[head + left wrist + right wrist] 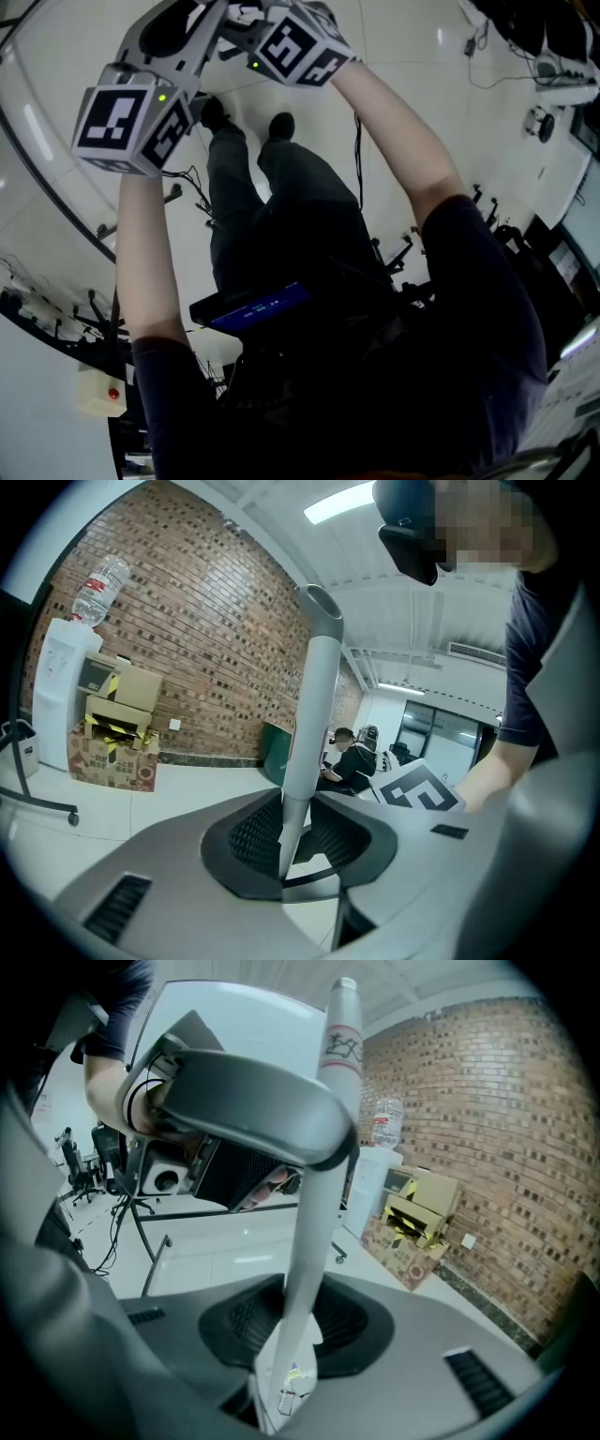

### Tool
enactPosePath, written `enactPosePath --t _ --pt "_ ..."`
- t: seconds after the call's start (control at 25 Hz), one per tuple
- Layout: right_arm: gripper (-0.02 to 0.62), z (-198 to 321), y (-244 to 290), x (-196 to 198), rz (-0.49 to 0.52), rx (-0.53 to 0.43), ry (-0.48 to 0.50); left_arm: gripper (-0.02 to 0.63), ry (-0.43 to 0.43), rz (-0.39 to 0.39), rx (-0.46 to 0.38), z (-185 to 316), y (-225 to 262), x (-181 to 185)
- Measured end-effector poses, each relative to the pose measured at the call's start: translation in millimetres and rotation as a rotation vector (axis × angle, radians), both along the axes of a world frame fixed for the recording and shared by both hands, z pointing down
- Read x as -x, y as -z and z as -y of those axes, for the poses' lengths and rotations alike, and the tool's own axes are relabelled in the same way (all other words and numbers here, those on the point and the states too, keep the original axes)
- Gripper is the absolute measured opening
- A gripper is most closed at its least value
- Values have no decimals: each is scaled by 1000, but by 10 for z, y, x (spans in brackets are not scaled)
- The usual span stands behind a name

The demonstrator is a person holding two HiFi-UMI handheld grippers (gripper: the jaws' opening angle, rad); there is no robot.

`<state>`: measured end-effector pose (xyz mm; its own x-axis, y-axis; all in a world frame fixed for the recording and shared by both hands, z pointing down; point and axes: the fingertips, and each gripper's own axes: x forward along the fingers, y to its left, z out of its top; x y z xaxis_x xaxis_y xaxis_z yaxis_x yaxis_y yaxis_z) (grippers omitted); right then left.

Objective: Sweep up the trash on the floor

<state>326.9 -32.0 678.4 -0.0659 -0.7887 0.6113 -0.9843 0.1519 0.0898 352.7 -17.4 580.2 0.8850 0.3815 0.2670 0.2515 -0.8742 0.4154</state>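
Clamped tight on the same handle (309, 714) with both: left gripper (286, 838) nearer the top end, right gripper (295, 1321) below it. Over by the brick wall (206, 649): stacked boxes (117, 733), top one open with yellow-black stuff poking out, can't tell what. Beside those, a dispenser (61, 691) with a bottle (98, 588) on top, plus a green bin (277, 752) further along. Loads of bare floor (169, 794) out to that wall.

Around me: a red brick wall (187, 639), glossy white floor (187, 789), a water cooler (56, 696) beside stacked cardboard boxes (117, 733), and a bright ceiling strip light (337, 501).
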Motion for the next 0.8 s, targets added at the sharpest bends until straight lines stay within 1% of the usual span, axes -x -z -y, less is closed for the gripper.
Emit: enactPosePath --t 0.2,0.36,0.48,0.64,0.8 --pt "106 -14 19 -2 28 -2 -5 90 13 3 -5 -15 5 13" --pt "104 -1 -4 3 63 -4 -14 89 19 25 -18 -3 -35 19" --pt "104 -18 5 -40 98 -9 -39 84 3 29 -32 -16 -40 -3" --pt "103 -49 38 -66 132 -20 -53 84 -27 10 -49 -43 -9 -22" --pt "103 -42 68 -83 148 -40 -57 83 -30 3 -57 -42 15 -38"
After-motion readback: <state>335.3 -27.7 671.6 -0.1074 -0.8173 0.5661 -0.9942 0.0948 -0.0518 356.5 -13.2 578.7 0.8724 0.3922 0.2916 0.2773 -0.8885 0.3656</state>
